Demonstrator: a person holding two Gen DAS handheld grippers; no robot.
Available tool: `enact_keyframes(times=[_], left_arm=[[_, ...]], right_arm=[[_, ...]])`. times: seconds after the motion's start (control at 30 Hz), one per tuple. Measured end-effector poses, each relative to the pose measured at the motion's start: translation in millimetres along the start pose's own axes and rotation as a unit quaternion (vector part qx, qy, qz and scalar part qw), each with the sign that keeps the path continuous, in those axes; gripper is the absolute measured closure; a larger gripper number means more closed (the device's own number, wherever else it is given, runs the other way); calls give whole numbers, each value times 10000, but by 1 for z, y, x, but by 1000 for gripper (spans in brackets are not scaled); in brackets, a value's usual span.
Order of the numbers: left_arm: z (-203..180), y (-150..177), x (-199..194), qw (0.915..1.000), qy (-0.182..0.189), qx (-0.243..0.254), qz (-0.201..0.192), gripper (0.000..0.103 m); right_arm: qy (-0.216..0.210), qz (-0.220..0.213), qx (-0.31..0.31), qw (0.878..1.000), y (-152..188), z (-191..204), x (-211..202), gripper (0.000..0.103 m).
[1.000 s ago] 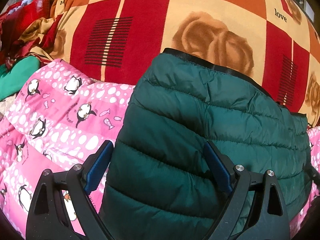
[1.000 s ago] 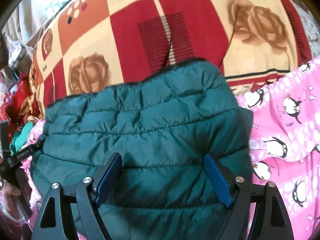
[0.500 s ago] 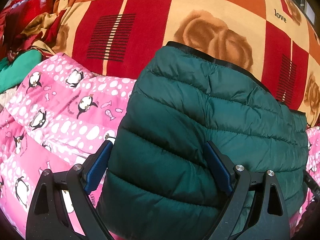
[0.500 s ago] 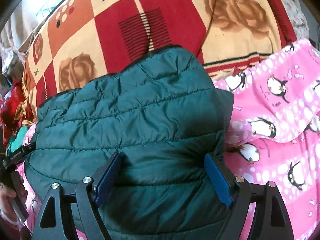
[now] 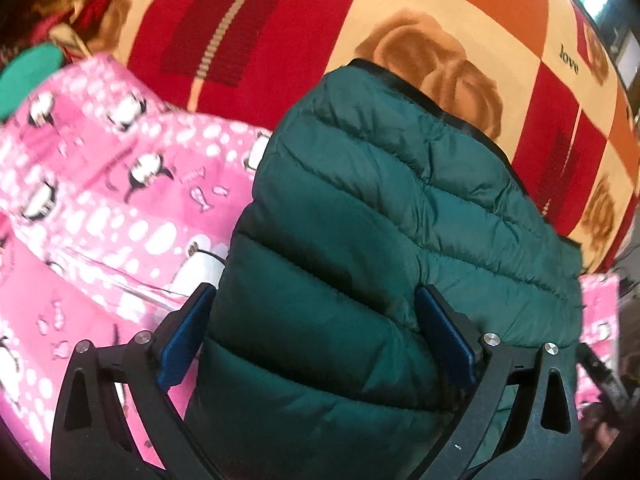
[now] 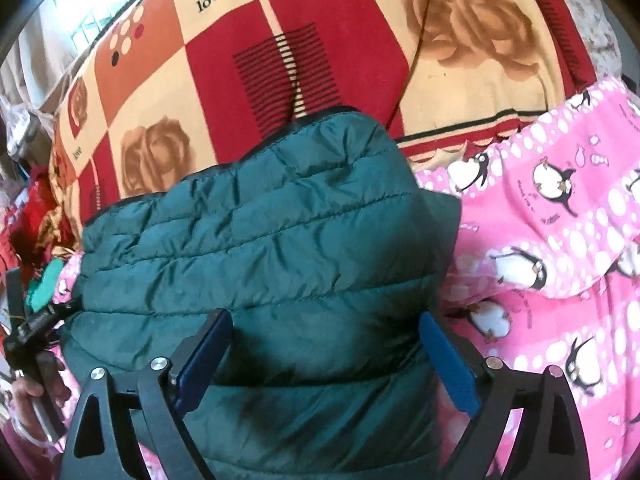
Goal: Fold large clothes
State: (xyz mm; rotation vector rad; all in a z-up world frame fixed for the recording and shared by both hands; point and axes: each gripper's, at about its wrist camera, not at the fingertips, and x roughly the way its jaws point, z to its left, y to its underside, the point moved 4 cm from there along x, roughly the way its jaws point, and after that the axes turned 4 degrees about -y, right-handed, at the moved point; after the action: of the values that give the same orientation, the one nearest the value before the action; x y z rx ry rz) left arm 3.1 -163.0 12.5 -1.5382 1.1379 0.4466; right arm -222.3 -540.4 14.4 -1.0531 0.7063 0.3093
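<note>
A dark green quilted puffer jacket (image 5: 360, 240) lies folded in a thick bundle on a pink penguin-print blanket (image 5: 100, 208). My left gripper (image 5: 314, 296) straddles the bundle's near left end, and its jaws are opening; the blue pads (image 5: 182, 340) stand at the jacket's sides without squeezing it. My right gripper (image 6: 325, 318) straddles the near right end of the jacket (image 6: 260, 240), jaws also opening, with the padding bulging between the pads (image 6: 450, 364). A hand holding the left gripper (image 6: 32, 344) shows at the far left edge of the right wrist view.
A red, orange and cream checked blanket with roses (image 5: 400, 20) lies beyond the jacket. The pink penguin blanket (image 6: 560, 240) spreads out on both sides. A teal-green cloth (image 5: 28, 76) and crumpled red fabric sit at the far left.
Both pairs of jaws have spread wider around the jacket. The left wrist view has rolled and tilted. The right gripper has edged along the bundle, which now fills more of its view.
</note>
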Motion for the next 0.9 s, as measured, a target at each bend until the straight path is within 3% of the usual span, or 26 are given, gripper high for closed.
enact_keyframes(times=[0.13, 0.23, 0.47, 0.77, 0.9], left_arm=[[5, -2, 9, 9989, 384, -185, 204, 2], [5, -3, 13, 9978, 540, -242, 301, 2], [5, -7, 19, 9968, 663, -247, 385, 1], [10, -18, 22, 9933, 898, -10, 726, 1], [17, -28, 25, 9905, 1067, -168, 854, 1]], right_arm=[[-73, -27, 228, 9997, -9, -13, 3, 5], [-65, 185, 369, 9991, -11, -24, 14, 5], [-328, 320, 598, 9972, -11, -34, 28, 1], [-367, 413, 414, 9976, -21, -29, 37, 1], [-395, 471, 391, 9973, -24, -27, 43, 1]])
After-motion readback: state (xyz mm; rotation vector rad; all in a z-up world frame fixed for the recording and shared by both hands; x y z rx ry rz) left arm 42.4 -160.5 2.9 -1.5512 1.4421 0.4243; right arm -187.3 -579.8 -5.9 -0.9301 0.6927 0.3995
